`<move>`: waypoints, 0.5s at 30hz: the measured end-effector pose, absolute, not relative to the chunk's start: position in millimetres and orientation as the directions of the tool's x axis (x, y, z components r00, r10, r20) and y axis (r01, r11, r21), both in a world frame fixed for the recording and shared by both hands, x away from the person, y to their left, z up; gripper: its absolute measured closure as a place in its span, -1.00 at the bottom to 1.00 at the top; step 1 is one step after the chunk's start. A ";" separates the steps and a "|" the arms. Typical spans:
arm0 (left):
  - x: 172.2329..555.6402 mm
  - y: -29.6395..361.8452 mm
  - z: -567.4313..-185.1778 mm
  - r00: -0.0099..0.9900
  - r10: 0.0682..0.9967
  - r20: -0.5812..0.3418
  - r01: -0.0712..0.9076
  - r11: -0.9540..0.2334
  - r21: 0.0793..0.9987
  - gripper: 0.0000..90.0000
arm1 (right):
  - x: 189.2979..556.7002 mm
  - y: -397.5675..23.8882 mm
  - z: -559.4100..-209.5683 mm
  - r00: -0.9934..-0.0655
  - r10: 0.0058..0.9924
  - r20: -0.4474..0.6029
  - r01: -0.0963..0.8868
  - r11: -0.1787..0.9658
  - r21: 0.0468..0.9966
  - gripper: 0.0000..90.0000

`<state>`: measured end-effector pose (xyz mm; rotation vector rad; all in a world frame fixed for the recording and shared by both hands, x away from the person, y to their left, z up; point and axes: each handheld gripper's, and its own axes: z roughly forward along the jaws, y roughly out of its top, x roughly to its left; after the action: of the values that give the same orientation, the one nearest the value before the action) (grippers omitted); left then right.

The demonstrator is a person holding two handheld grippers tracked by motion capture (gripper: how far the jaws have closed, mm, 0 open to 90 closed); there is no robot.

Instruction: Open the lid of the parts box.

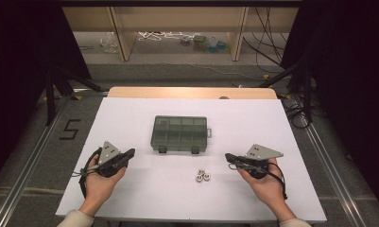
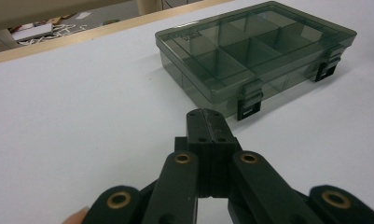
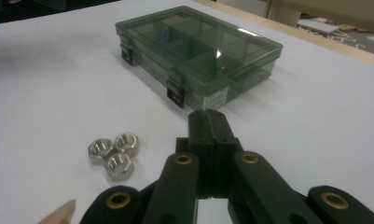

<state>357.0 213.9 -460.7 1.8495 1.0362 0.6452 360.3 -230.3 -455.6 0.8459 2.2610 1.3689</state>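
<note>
Left hand-held gripper (image 1: 128, 153): jaws pressed together, empty. Compartment box (image 1: 179, 133): mid-worktop (image 1: 130, 198), latched; open both clasps first. Three hex nuts (image 1: 203, 175): clustered before box. Right hand-held gripper (image 1: 228, 157): jaws together, empty; widen before pinching one nut.

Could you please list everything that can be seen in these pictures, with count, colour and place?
Compartment box: one, smoky grey-green see-through, lid shut, two black latches facing the person, middle of the table.
Hex nuts: three, silver, clustered together in front of the box, toward the right gripper.
Table: one, white top with a wooden far edge.
Number mark: one, black, on the floor left of the table.
Shelf unit: one, light wood, behind the table, with cables and small items under it.
Left gripper: one, black, jaws shut and empty, left of the box.
Right gripper: one, black, jaws shut and empty, right of the nuts.
</note>
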 end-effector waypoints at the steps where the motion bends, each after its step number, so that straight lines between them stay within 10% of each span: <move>1: 360.3 212.2 -460.5 0.515 0.857 0.017 0.397 -0.255 0.882 1.00 | 366.7 -225.4 -456.4 -0.754 0.657 0.009 0.316 0.351 0.881 1.00; 15: 396.1 186.1 -465.2 0.523 0.852 -0.003 0.458 -0.278 0.845 1.00 | 396.7 -196.8 -449.5 -0.732 0.681 -0.021 0.297 0.346 0.890 0.96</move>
<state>396.1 186.1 -465.2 1.9143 1.0736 0.5863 396.7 -196.8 -449.5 0.8583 2.2262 1.3488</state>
